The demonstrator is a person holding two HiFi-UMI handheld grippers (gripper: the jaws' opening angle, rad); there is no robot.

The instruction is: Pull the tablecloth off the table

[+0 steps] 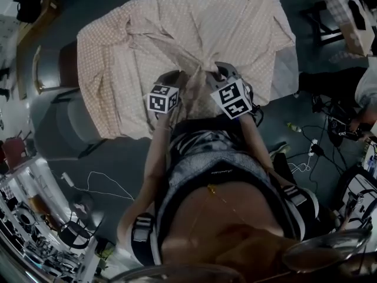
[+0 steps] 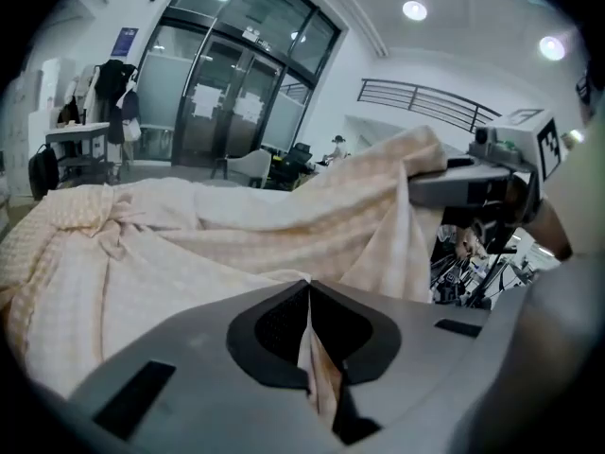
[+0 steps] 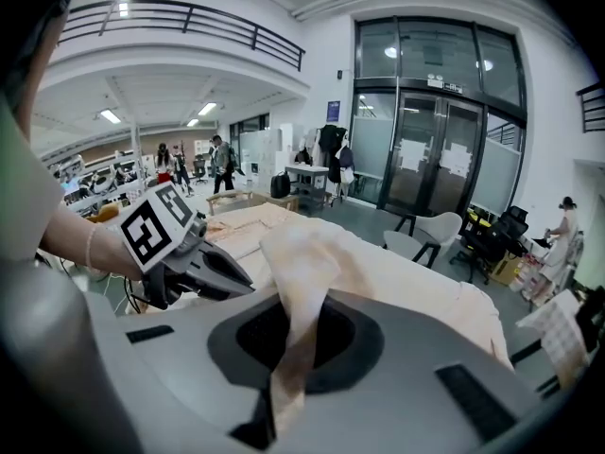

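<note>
**Both grippers clamped on the checked cloth**

We see the pale peach checked fabric tablecloth (image 1: pixel 177 34) lying rumpled over the table (image 1: pixel 287 69), which it covers almost wholly; only a pale strip at the far right corner looks bare. In the head view the cloth is gathered into ridges that run to the near edge, where our two grippers sit side by side, close together.

Our left gripper (image 1: pixel 175 76) is clenched on a thin fold of the tablecloth (image 2: pixel 189 244). In the left gripper view (image 2: pixel 309 291) the jaws meet tip to tip, with a narrow strip of fabric pinched between them and hanging out below.

Our right gripper (image 1: pixel 215 71) is also clamped on the cloth. In the right gripper view (image 3: pixel 301 334) a twisted band of the tablecloth (image 3: pixel 397 272) rises out of the closed jaws and bulges up just ahead of them before spreading across the table.

Each gripper shows in the other's view. From the left, the cloth is draped up to the right gripper (image 2: pixel 444 185) and peaks there. From the right, the left gripper (image 3: pixel 241 284) points in at the cloth from the left, its black-and-white marker cube (image 3: pixel 156 225) uppermost.

A grey padded chair (image 1: pixel 65 125) stands just beside the table's left end, and thin white cables (image 1: pixel 100 187) trail over the dark floor near us. Tall glass doors (image 3: pixel 435 159) stand beyond the table's far end
</note>
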